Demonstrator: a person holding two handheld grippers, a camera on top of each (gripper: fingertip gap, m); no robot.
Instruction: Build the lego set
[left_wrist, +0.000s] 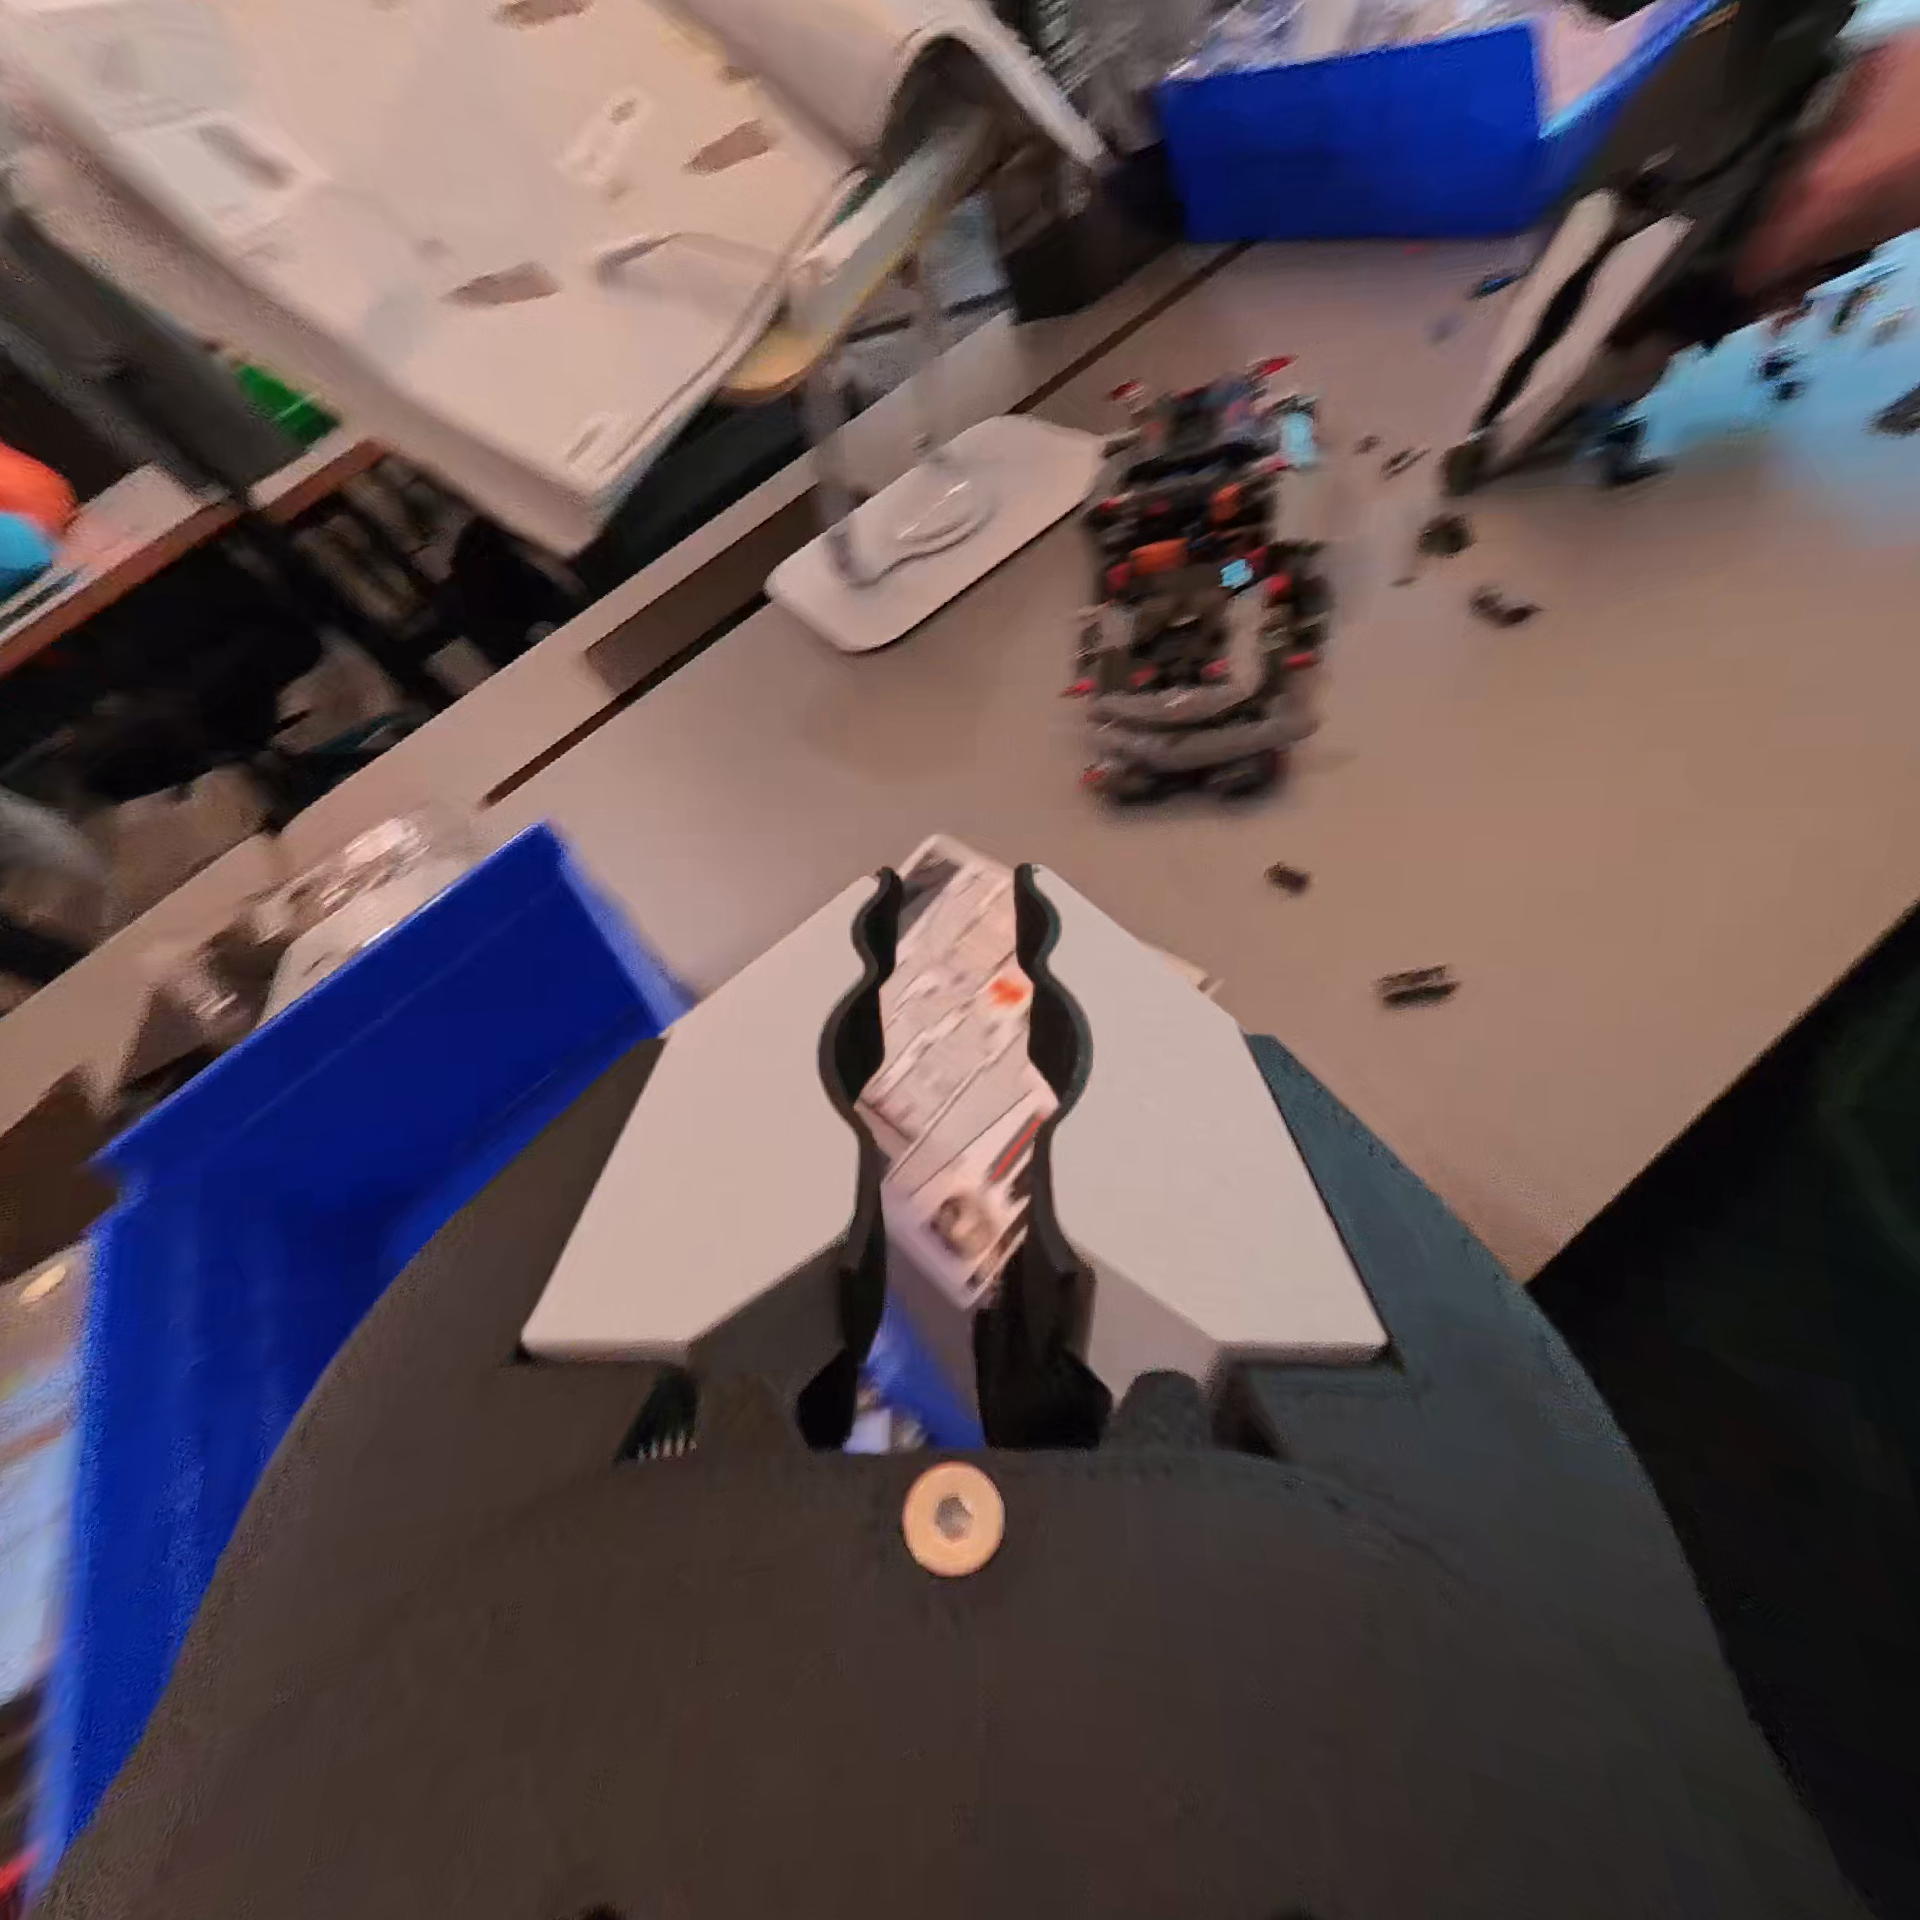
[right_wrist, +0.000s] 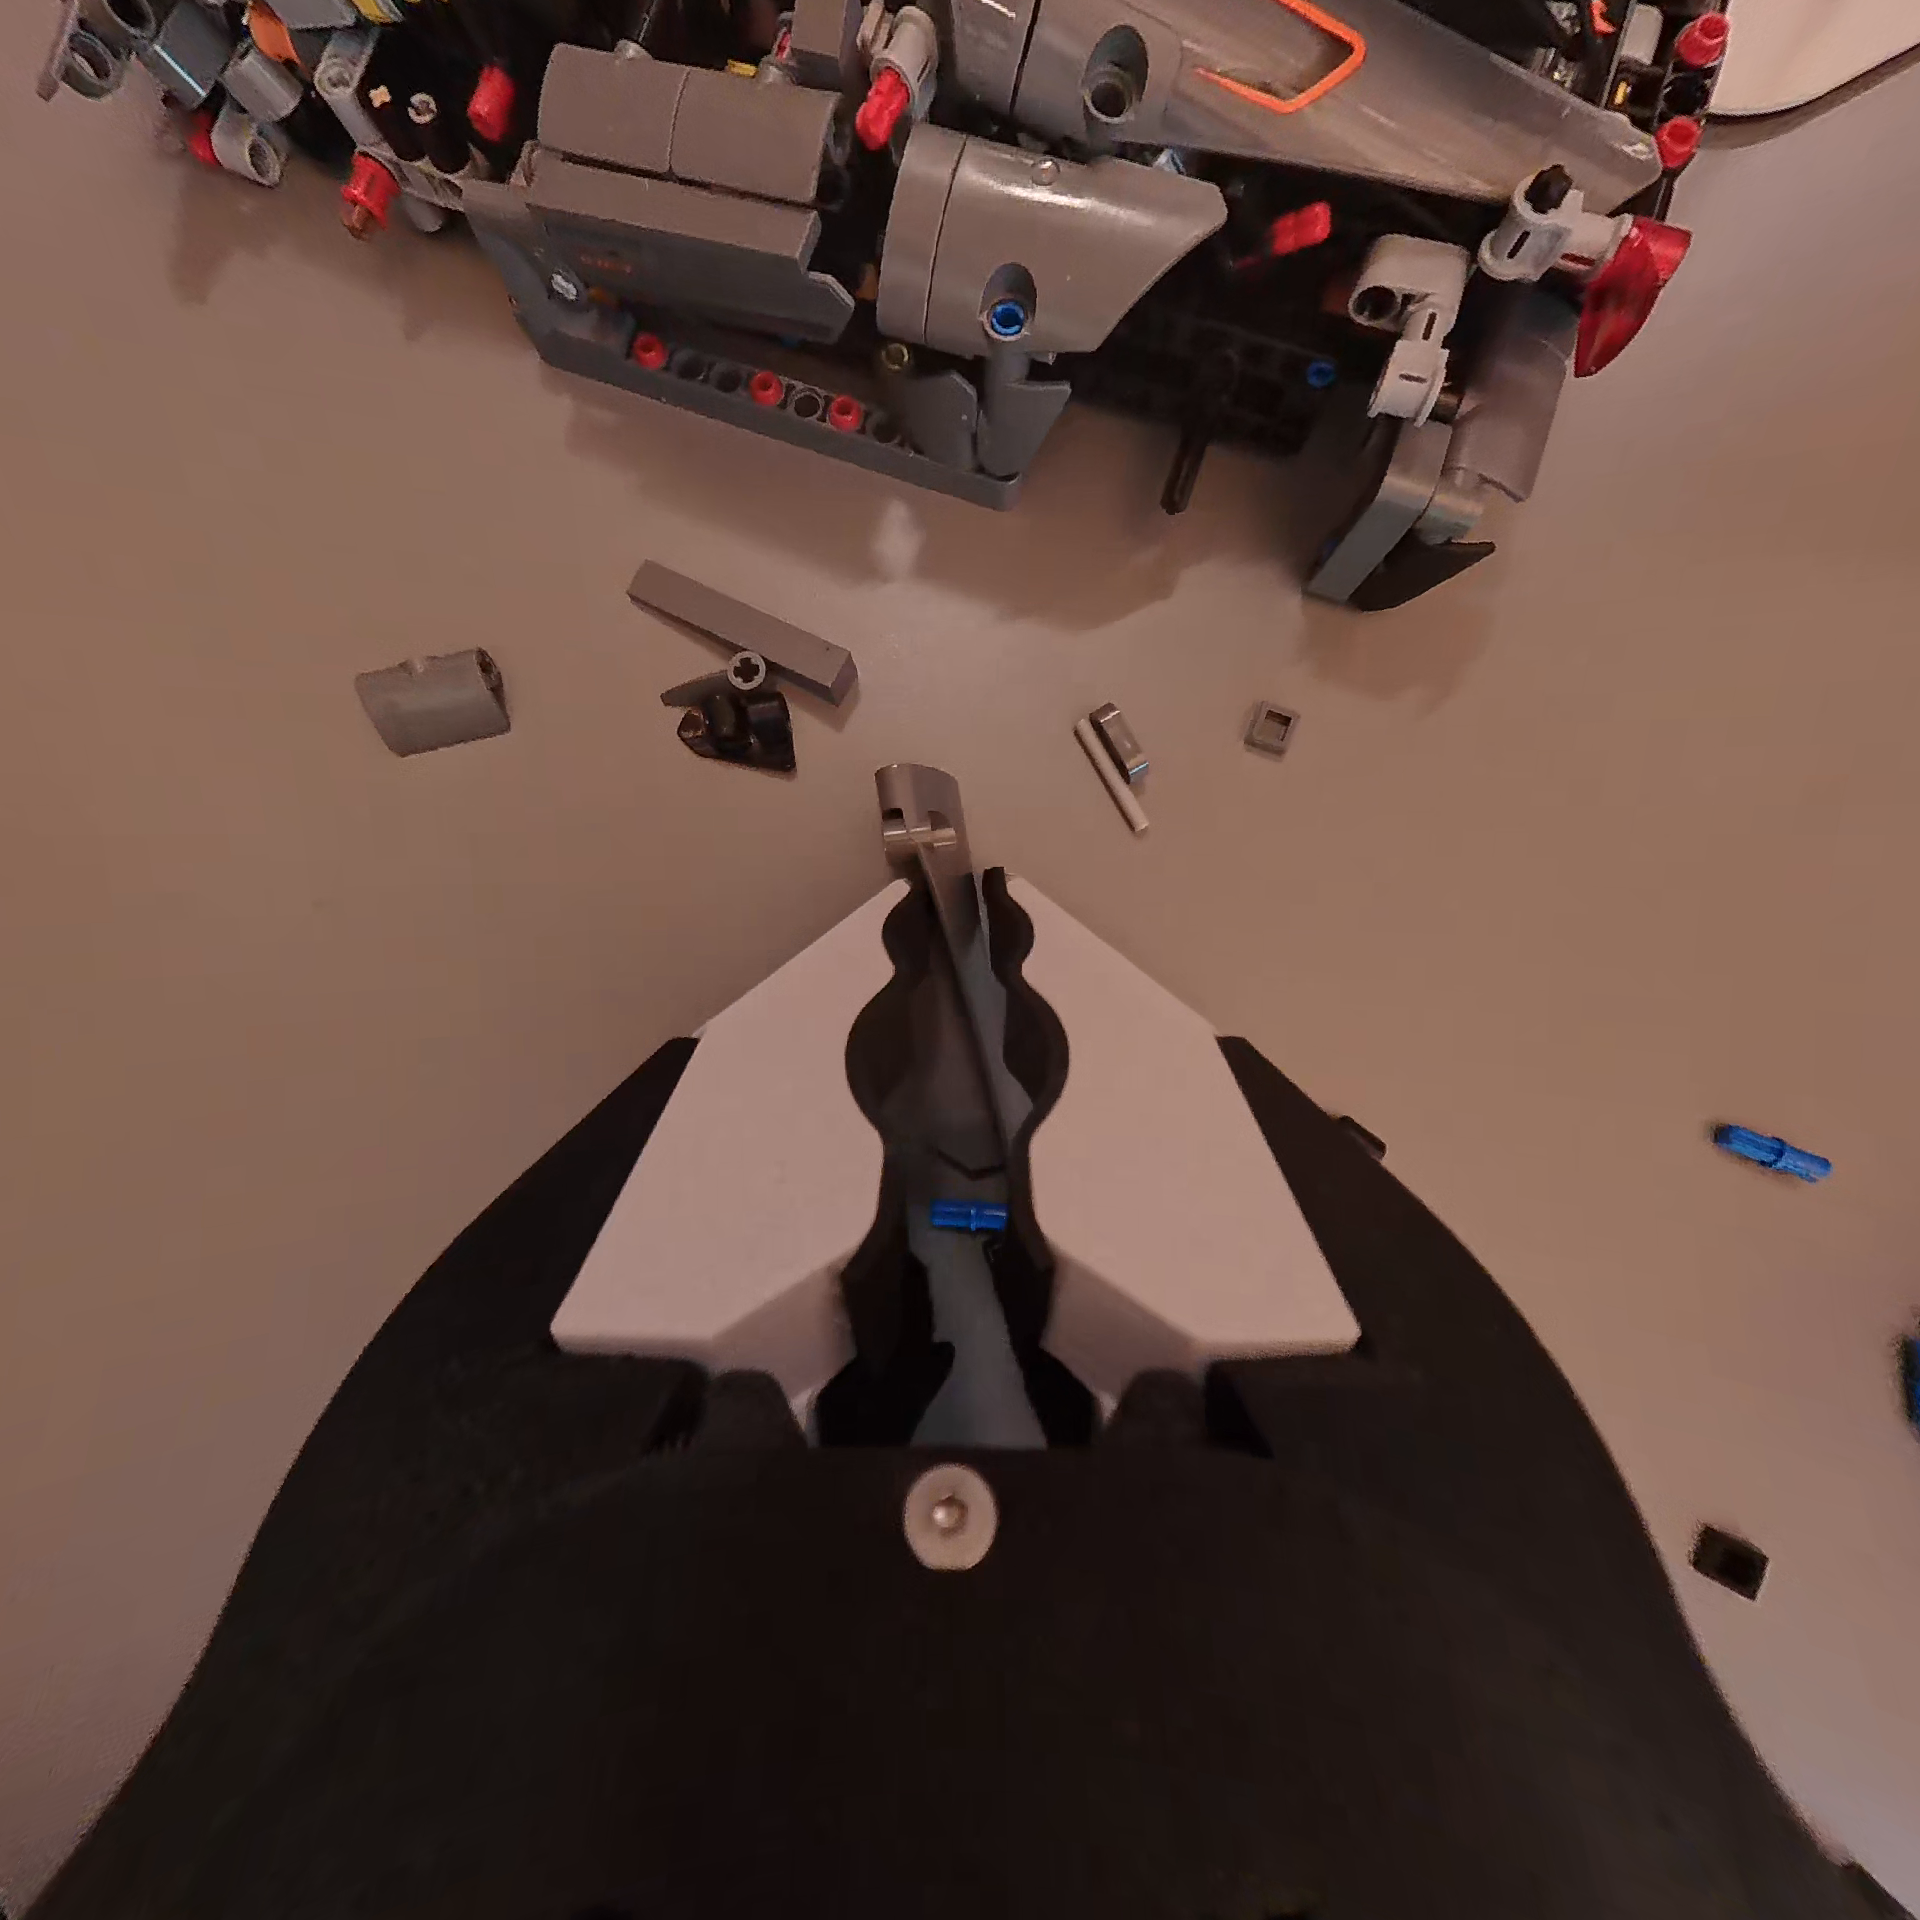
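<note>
In the right wrist view my right gripper (right_wrist: 951, 883) is shut on a long grey lego panel (right_wrist: 916, 821) with a blue pin (right_wrist: 966, 1216) through it. The panel's end sticks out past the fingertips, just above the table. The partly built grey, black and red lego car (right_wrist: 1039, 239) lies ahead of it. In the left wrist view my left gripper (left_wrist: 954, 883) is open and empty, held above a printed instruction booklet (left_wrist: 956, 1049) that shows through the gap. The car (left_wrist: 1195, 592) stands farther off, with the right gripper (left_wrist: 1558, 343) beyond it. This view is blurred.
Loose parts lie between my right gripper and the car: a grey curved piece (right_wrist: 431, 701), a dark grey bar (right_wrist: 743, 629), a black piece (right_wrist: 738, 722), small grey bits (right_wrist: 1112, 764), a blue pin (right_wrist: 1771, 1151). A blue bin (left_wrist: 343, 1143) sits left; a white stand base (left_wrist: 935, 530) behind. There is about 45 cm between the tips of the two grippers. To reach the car (left_wrist: 1195, 592) in a straight line is about 20 cm for my right fingers, about 30 cm for my left.
</note>
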